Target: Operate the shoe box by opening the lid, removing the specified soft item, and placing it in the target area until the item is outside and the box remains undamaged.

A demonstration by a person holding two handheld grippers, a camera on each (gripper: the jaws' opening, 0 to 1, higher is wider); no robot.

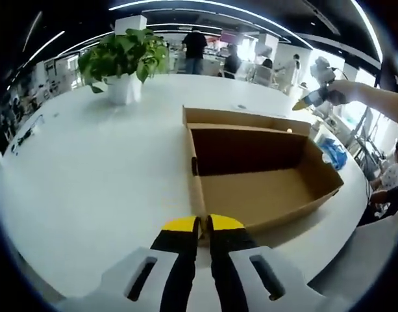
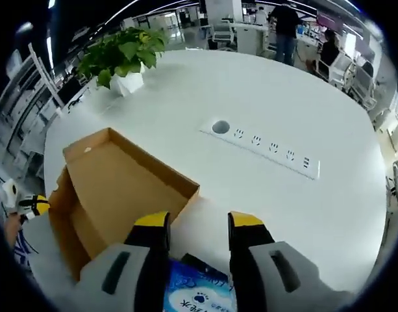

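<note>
The brown cardboard shoe box [image 1: 257,188] lies open on the white table, its inside bare and its lid [image 1: 244,117] folded back on the far side. My left gripper [image 1: 202,224] is shut on the box's near wall edge. It also appears beside the box's corner as the left gripper [image 2: 31,205]. Beyond the box's right end lies a blue soft pack [image 1: 334,155]. My right gripper [image 1: 313,99] hangs above it on a person's arm. From above, the right gripper [image 2: 199,227] stands open over the blue pack [image 2: 200,294], next to the box [image 2: 114,188].
A potted plant [image 1: 124,62] stands at the far left of the round white table [image 1: 88,175]. A power strip [image 2: 267,146] with a round port is set into the tabletop. People stand at desks in the background.
</note>
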